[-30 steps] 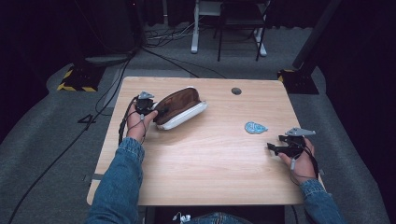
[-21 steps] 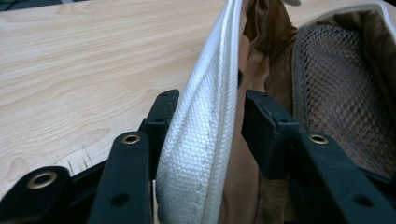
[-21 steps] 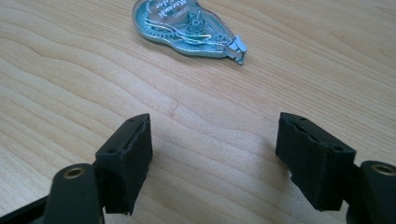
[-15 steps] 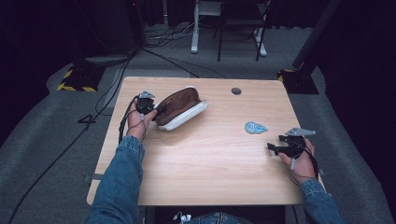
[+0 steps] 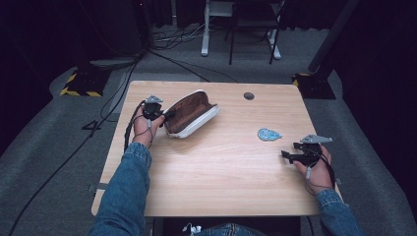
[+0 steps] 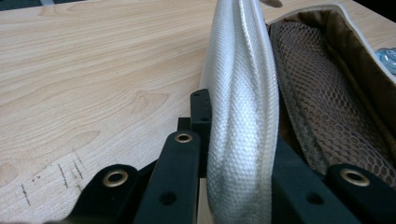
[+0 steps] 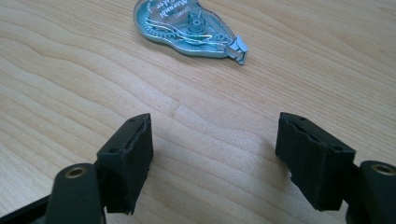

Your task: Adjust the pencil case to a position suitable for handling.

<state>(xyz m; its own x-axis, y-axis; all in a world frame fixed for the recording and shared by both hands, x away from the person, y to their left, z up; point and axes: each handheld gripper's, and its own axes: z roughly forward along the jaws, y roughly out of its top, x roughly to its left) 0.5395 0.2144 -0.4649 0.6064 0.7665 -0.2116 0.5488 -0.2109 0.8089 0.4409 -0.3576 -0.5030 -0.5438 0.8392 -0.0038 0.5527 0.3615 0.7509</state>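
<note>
The pencil case (image 5: 191, 114) lies open at the table's (image 5: 211, 172) far left, long axis slanting away rightward — the left gripper (image 6: 233, 154), jaws just closed, pinches its near white rim, while the wide-open right gripper (image 7: 215, 158) faces the correction tape (image 7: 187, 27).

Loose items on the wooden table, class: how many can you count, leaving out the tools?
2. An open pencil case lies at the far left, its white edge clamped by the left tool. A blue correction tape dispenser lies at the right, ahead of the open right tool. The case may hide more.
</note>
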